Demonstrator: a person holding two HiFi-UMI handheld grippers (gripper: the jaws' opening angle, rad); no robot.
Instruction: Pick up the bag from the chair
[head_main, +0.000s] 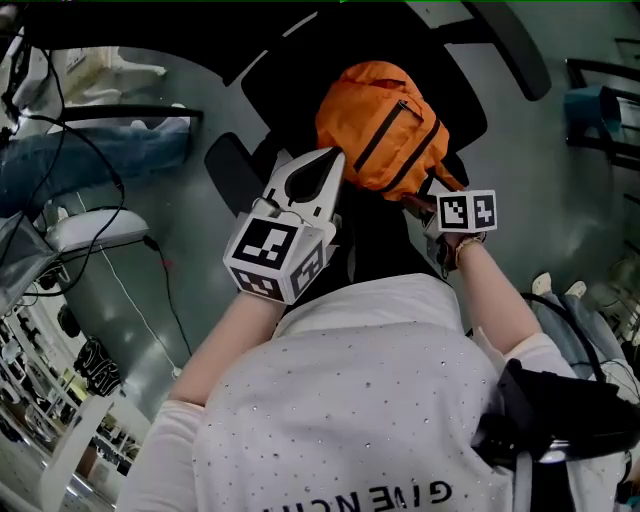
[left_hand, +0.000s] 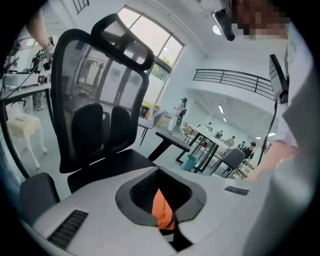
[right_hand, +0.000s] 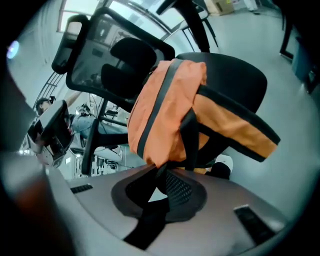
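Lifting looks about done: bag (head_main: 385, 130) hangs just above the chair (head_main: 280, 90) seat, held from both sides. L gripper (left_hand: 164, 212) jaws pinch orange fabric; R gripper (right_hand: 161, 175) jaws are clamped on a black strap (right_hand: 150, 220). Next, probably: carry it clear of the chair w/o slipping. Shirt (head_main: 360, 400) print partly reads "GIVENCH".

I saw bright daylight through the windows (left_hand: 150, 37), glare washing the panes, both gripper views fisheye-bent with dark vignetted corners, near foreground soft, bag (right_hand: 170, 110) evenly lit, head view dimmer, shadows faint.
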